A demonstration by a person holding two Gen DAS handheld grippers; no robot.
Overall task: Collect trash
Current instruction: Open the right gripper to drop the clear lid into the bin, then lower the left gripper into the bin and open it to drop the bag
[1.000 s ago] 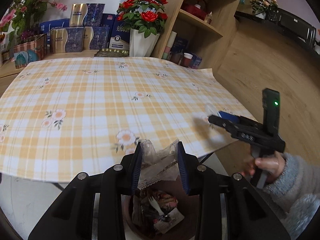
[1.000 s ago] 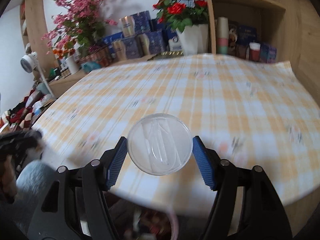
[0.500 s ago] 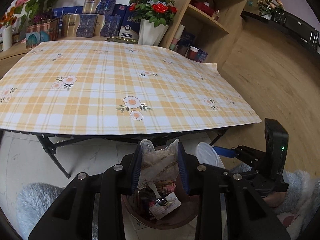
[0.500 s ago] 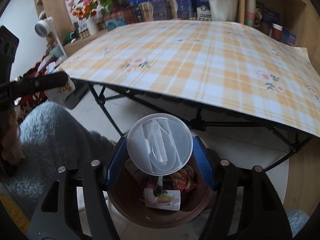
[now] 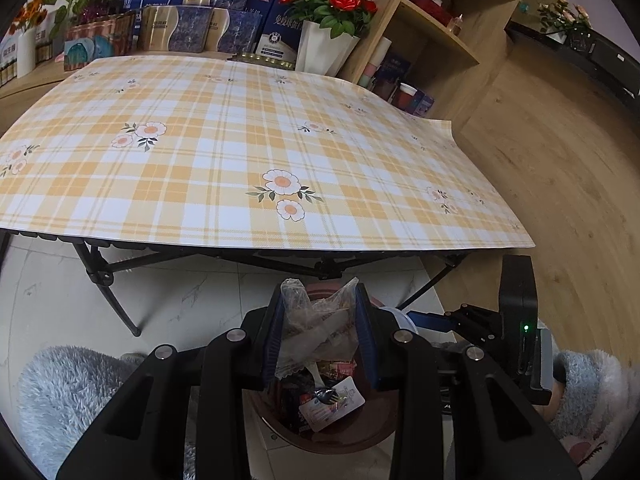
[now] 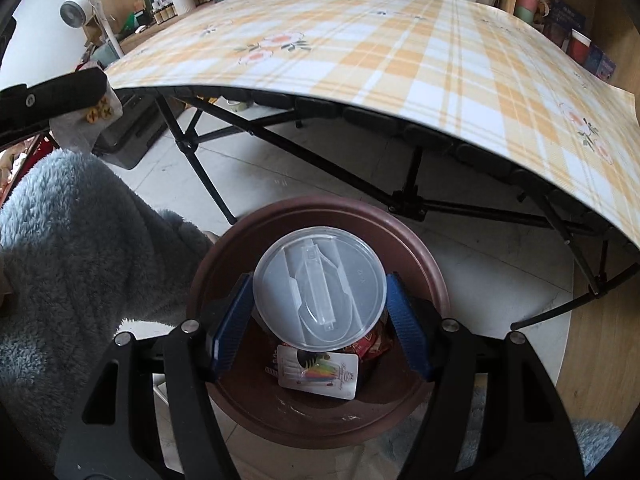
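The left hand-held gripper (image 5: 319,332) pinches a crumpled clear plastic wrapper (image 5: 316,324) between its blue-padded fingers (image 5: 273,336). The wrapper hangs directly above a round brown trash bin (image 5: 360,432) standing on the tiled floor, below and just in front of this hand-held gripper.

The right hand-held gripper (image 6: 320,312) pinches a round clear plastic lid (image 6: 320,288) by its rim, one blue pad (image 6: 234,320) on each side. A clear folded utensil is moulded or clipped into the lid's face. The lid is held flat over the bin opening, inside the outline of the bin rim (image 6: 434,272).

Bin contents, as seen beneath both hand-held grippers:
- a white card packet (image 6: 320,374) with a coloured print, lying flat near the bottom;
- red printed wrappers (image 6: 370,340) beside it, partly hidden by the lid;
- a small white fork in the left wrist view, resting on the packet.

Writing on the packet is too small to read.

Beyond the bin, ahead of both hand-held grippers, a folding surface carries an orange plaid cloth with flower prints (image 5: 248,152). Behind it stand blue and gold boxes (image 5: 208,28) and a white vase of red roses (image 5: 324,48). Chinese characters on the boxes cannot be read reliably.
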